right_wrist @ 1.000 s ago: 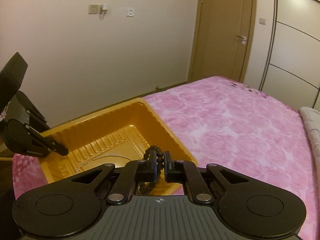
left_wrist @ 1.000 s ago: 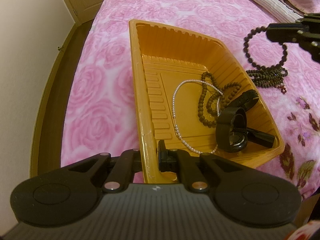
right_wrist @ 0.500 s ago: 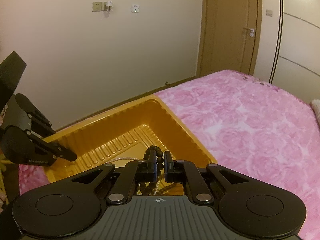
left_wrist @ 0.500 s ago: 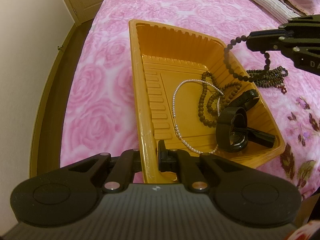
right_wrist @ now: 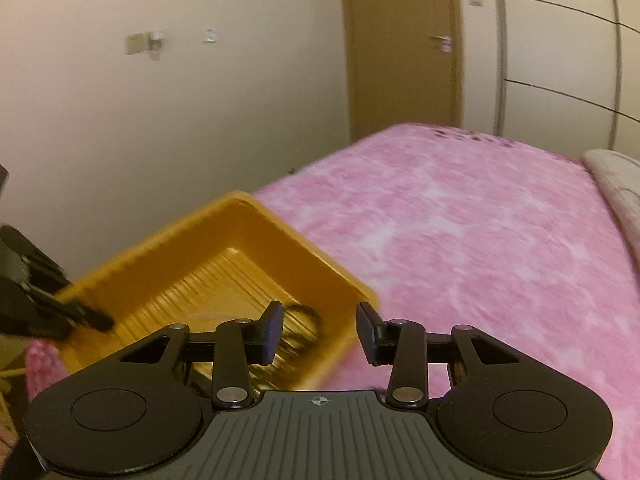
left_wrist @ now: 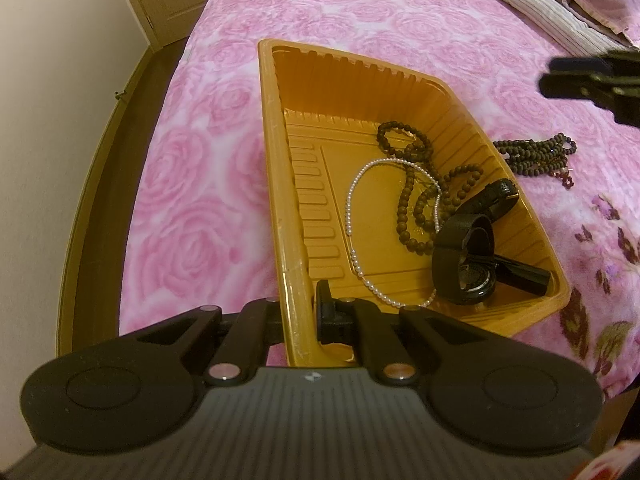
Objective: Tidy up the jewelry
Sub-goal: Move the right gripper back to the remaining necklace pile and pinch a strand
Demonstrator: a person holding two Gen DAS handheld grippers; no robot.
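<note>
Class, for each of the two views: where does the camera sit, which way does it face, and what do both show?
Left wrist: on the left gripper, facing down into the orange tray whose rim its fingers clamp.
Right wrist: on the right gripper, fingers apart, nothing between; faces across the pink bedspread toward wall and door.
Shared: tray, bedspread, each other's gripper.

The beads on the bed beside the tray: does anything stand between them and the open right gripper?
Nothing visible does. The beads lie bare on the bed, outside the tray, and the right gripper hangs above them.
</note>
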